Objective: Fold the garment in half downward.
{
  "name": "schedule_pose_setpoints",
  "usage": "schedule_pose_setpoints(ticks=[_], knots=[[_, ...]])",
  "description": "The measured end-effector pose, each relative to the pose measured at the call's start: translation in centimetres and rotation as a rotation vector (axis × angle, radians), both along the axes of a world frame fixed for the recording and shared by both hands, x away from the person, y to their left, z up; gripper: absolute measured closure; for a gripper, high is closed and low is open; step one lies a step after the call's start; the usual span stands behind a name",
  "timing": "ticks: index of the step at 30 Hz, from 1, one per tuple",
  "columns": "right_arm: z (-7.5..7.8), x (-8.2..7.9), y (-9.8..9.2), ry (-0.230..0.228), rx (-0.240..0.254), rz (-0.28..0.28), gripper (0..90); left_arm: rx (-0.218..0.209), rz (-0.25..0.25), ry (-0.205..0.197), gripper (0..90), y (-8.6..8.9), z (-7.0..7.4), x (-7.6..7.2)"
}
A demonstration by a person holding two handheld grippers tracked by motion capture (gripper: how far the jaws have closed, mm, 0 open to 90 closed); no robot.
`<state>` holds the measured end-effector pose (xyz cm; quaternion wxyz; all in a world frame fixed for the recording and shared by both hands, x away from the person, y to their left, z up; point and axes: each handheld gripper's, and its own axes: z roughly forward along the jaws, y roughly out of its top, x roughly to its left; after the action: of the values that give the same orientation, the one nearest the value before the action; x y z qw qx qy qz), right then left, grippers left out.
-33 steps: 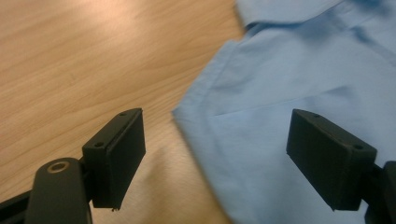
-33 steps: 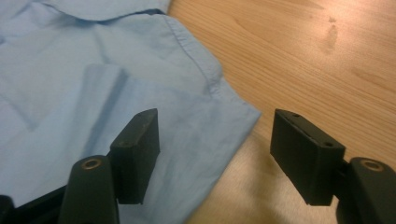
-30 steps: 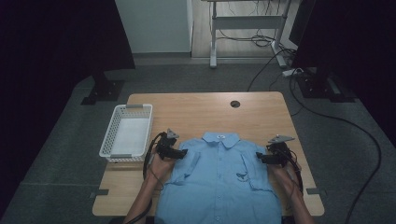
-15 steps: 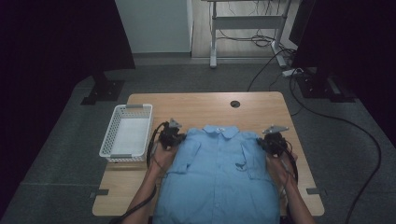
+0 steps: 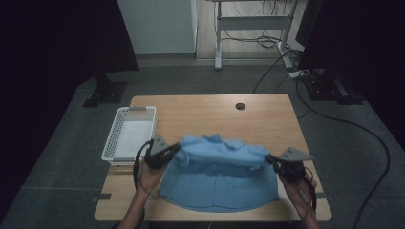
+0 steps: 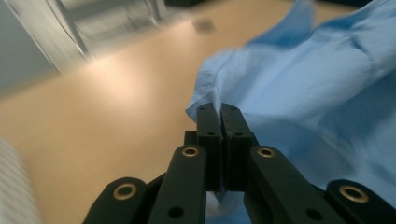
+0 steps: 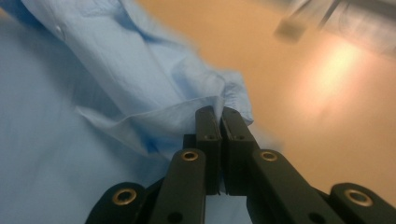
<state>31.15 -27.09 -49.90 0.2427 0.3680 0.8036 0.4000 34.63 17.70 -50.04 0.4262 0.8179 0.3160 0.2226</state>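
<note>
Both claws are clamped on thin pinches of the one blue shirt (image 5: 219,179), the left claw (image 5: 173,151) at 9 o'clock, the right claw (image 5: 271,161) at 3; cloth could slip free as the shoulders lift off the tabletop (image 5: 200,114). Farther off, at 10 o'clock, one white basket (image 5: 128,134)

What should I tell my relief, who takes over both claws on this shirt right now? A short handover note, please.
Left claw: shut on the blue shirt at its left shoulder edge.
Right claw: shut on the shirt's right shoulder edge.
Shirt: collar end raised between the claws, lower half flat on the wooden table, hem at the near edge.
White basket: at the table's left edge, nothing visible in it.
Done: both shoulders gripped.
Left: probably fold the top toward the hem, then release.
</note>
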Motion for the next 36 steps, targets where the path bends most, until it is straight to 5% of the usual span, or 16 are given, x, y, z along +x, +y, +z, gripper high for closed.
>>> schedule_pose_setpoints(ticks=[4,12,16,18,20,26,36], knots=[[-3.2,-0.7,0.3,0.091,-0.041,0.021,86.5,0.059,-0.006,0.079,87.4,0.0,-2.9,-1.5],[-4.7,-1.0,0.3,0.178,-0.037,0.048,84.9,0.053,-0.013,0.177,85.7,0.2,-4.7,-1.7],[-4.9,-0.8,0.1,0.204,-0.011,0.044,81.2,0.031,-0.007,0.186,81.2,0.4,-4.7,-1.4],[-4.9,-0.8,0.0,0.204,-0.006,0.038,75.9,0.012,0.002,0.196,71.2,0.6,-4.8,-1.2],[-4.8,-0.7,-0.1,0.201,0.006,0.015,64.0,-0.007,0.020,0.208,56.0,0.8,-4.7,-0.8],[-4.6,-0.2,-0.5,0.174,0.034,-0.029,37.1,-0.026,0.034,0.186,33.1,1.1,-3.6,0.1],[-3.1,2.0,-0.2,0.157,0.084,-0.033,21.4,-0.032,-0.027,0.185,29.1,-1.7,-1.2,1.8]])
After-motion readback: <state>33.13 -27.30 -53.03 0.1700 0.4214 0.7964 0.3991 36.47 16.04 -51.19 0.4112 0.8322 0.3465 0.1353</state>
